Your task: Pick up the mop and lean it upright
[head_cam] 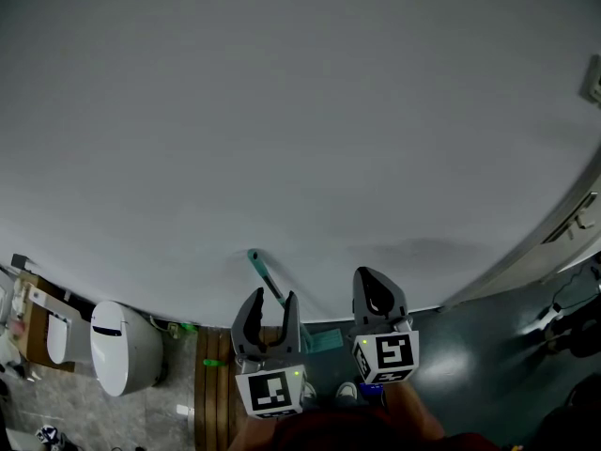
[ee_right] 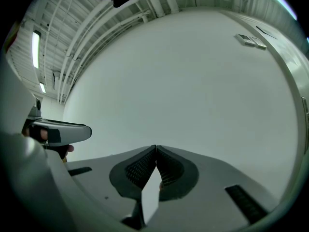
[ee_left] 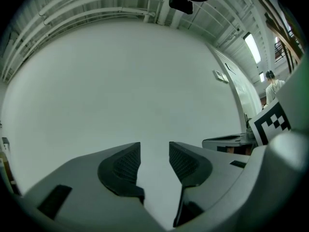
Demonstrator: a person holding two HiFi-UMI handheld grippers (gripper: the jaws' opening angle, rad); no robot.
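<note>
1. The mop [head_cam: 266, 276] is being seen in the head view as a teal handle slanting up against the white wall [head_cam: 300, 111]. Its lower end is running down behind the left gripper [head_cam: 272, 301]. What is probably the mop head [head_cam: 325, 340] is lying low, just right of that gripper, though the dim view is leaving this unsure.
2. The left gripper's jaws are being held apart. Only bare wall is showing between them in the left gripper view, so the handle is not being gripped and is apparently being propped by the wall alone.
3. The right gripper [ee_right: 156, 151] is being held pressed together and empty, just beside the left one, so no support is being given from that side.
4. A slide is being risked: on a smooth wall the top of a slanted handle could be carried sideways. The mop could then be dropped towards the toilet [head_cam: 122, 346] or the wooden slats [head_cam: 214, 383].
5. A knock is being risked too. The spread jaws are standing very near the handle, and a careless pull back could tip it off the wall.
6. If the foot is sitting on slick floor, it could creep outward until the lean is lost.
</note>
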